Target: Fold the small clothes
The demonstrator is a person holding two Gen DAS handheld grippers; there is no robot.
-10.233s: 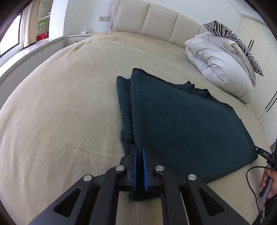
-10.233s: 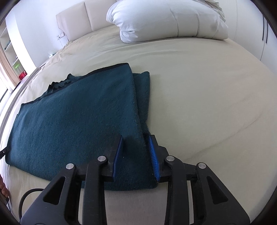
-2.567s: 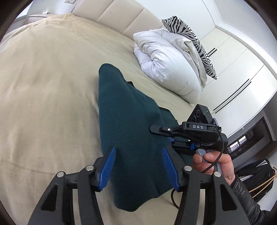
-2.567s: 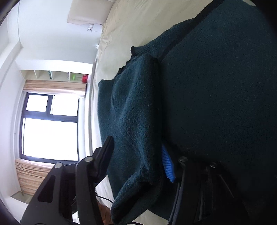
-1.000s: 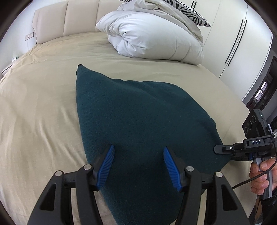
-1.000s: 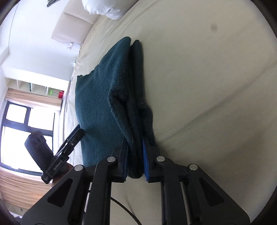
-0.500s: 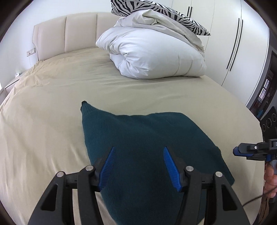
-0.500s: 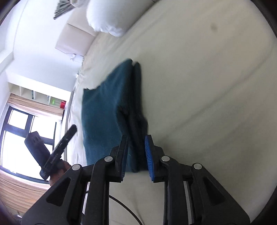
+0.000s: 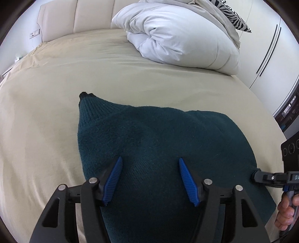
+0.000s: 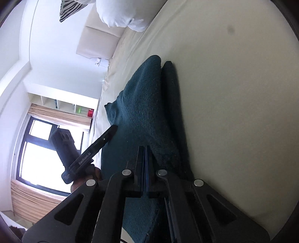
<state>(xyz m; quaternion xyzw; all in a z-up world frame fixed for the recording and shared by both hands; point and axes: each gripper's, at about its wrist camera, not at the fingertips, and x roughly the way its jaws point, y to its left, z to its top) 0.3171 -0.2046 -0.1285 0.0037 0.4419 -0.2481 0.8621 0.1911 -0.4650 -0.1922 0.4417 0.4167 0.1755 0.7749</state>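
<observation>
Sweater [image 9: 160,142] lies folded on the bed [image 9: 46,115]. My left gripper [image 9: 150,179] hovers above it, jaws opening, grasping nothing. My right gripper [image 10: 145,158] is clenched at the sweater's edge, apparently for squaring the fold.

— Wide bed [image 9: 46,104] under a beige sheet, padded cream headboard [image 9: 74,16] against a white wall, socket plate [image 9: 34,33] just beside it.

— Piled at the head?

— White duvet [image 9: 183,41], bundled, with a zebra-print pillow [image 9: 235,20] on top. White wardrobe doors [image 9: 269,52] with thin black handles to the right.

— And on the other side?

— Big dark-framed window [image 10: 35,149], glaring with daylight, tan curtains [image 10: 31,201] around it. White open shelving [image 10: 61,104] alongside, holding something green and something red.
</observation>
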